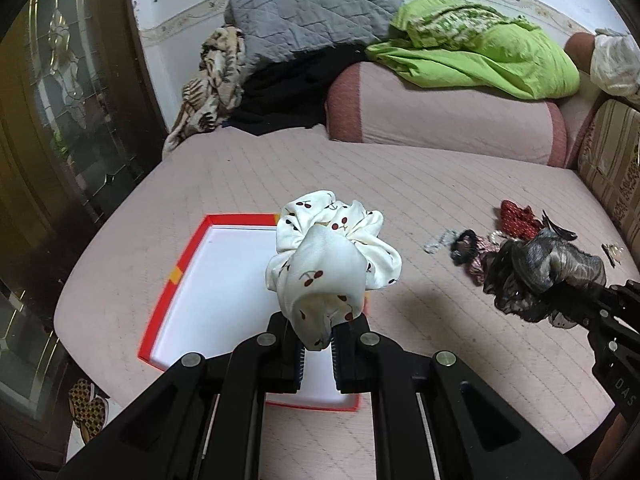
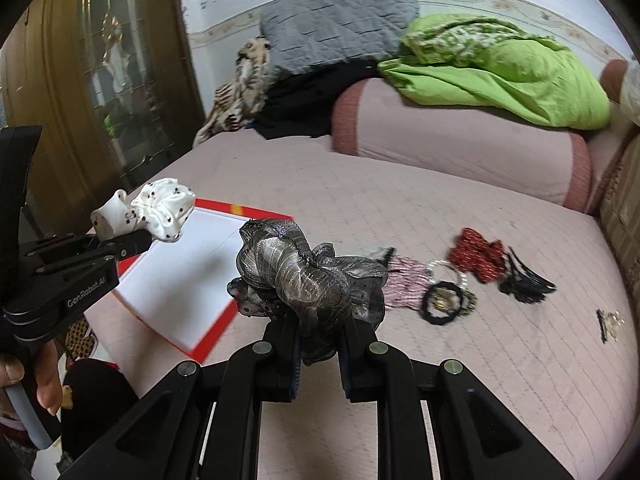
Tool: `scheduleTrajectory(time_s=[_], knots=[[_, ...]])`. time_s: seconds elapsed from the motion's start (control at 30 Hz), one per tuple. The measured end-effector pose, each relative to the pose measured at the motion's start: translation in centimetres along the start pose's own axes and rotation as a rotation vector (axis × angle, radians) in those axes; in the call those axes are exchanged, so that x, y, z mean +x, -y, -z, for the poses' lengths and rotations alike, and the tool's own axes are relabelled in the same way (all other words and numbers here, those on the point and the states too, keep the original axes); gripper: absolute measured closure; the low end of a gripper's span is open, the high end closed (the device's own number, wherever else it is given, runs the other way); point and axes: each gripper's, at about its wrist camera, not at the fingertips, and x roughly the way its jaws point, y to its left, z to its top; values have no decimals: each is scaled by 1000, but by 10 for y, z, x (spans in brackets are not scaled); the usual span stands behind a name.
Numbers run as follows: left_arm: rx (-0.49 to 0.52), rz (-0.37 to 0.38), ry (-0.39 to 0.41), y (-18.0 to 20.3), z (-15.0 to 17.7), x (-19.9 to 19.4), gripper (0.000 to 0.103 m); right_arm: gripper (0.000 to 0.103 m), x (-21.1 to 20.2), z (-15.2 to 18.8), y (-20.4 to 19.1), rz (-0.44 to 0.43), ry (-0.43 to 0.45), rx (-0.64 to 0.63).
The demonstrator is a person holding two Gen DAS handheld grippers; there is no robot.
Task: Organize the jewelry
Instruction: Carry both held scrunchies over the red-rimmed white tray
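Note:
My left gripper (image 1: 318, 330) is shut on a white cherry-print scrunchie (image 1: 332, 256) and holds it above the red-rimmed white box (image 1: 172, 276). My right gripper (image 2: 320, 334) is shut on a grey-silver scrunchie (image 2: 304, 276), held above the pink bed to the right of the box (image 2: 212, 344). The left gripper (image 2: 132, 246) with the white scrunchie (image 2: 160, 208) shows in the right wrist view, over the box's far left. The right gripper (image 1: 560, 300) with the grey scrunchie (image 1: 548, 268) shows at the right of the left wrist view.
Loose items lie on the bed at the right: a red scrunchie (image 2: 476, 256), a pink striped scrunchie (image 2: 404, 276), a black hair tie (image 2: 442, 304), a black claw clip (image 2: 524, 280) and a small clip (image 2: 610, 324). Pillows, blankets and a bolster (image 2: 460, 140) lie behind.

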Motion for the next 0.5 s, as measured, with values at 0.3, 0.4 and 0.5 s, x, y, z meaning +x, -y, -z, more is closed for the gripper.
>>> scheduleTrajectory(time_s=[0.3,0.4,0.5], knots=[[3,-49,-9,-47,-15,20,93,86,35,-31,-30,-118,-49,12],[-12,-59,-38,-70,-26,42,93,86,55,-45,-42,-150,-71,8],[-53,-51,-90,-96,-38,74,93,86,81,-60,-53,-197,-108,32]])
